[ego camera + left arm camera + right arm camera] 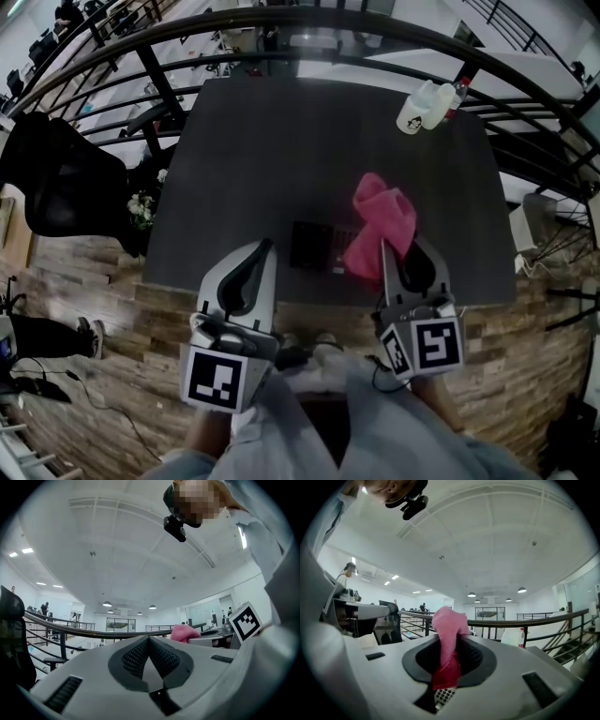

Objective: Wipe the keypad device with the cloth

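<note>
The keypad device [315,246], dark and flat, lies near the front edge of the dark table [281,150]. A pink cloth [384,220] hangs bunched over its right end, pinched by my right gripper [382,246]. In the right gripper view the cloth [448,644] is clamped between the jaws [449,641], and keypad keys [444,695] show below through the gap. My left gripper [269,244] hovers just left of the device, raised, shut with nothing in it. In the left gripper view its jaws [149,639] meet, and the cloth [184,632] shows beyond them.
A white bottle and a clear bottle [427,103] stand at the table's far right corner. A curved black railing [281,28] runs behind the table. A black chair [56,178] stands to the left, and a small plant [142,208] sits beside the table's left edge.
</note>
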`<state>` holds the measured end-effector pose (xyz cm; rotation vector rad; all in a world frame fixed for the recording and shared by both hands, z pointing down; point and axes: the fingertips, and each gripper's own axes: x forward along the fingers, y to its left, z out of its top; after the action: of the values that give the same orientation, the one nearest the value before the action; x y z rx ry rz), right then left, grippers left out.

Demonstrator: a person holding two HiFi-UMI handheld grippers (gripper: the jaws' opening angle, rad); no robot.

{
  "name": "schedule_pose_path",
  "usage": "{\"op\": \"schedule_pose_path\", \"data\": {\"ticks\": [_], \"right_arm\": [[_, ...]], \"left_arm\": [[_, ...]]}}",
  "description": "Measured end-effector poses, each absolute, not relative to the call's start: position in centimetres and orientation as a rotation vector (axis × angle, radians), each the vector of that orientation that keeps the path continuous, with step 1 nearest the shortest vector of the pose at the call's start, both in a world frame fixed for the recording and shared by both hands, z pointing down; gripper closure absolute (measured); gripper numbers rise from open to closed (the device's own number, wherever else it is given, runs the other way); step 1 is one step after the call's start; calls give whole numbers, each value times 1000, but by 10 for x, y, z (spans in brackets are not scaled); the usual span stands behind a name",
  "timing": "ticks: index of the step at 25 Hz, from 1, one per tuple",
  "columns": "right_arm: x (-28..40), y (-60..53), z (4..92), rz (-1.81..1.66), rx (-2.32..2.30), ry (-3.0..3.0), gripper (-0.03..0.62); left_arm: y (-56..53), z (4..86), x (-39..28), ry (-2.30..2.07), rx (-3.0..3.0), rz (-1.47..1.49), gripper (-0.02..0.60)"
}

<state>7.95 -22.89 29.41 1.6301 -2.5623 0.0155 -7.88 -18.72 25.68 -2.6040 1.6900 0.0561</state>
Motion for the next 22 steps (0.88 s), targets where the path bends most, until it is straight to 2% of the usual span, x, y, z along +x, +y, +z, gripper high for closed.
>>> {"op": "schedule_pose_path", "data": {"ticks": [22], "right_arm": [[84, -229, 304, 17, 1591, -2533, 522]], "left_arm": [[-188, 258, -72, 1690, -2610, 52, 578]]}}
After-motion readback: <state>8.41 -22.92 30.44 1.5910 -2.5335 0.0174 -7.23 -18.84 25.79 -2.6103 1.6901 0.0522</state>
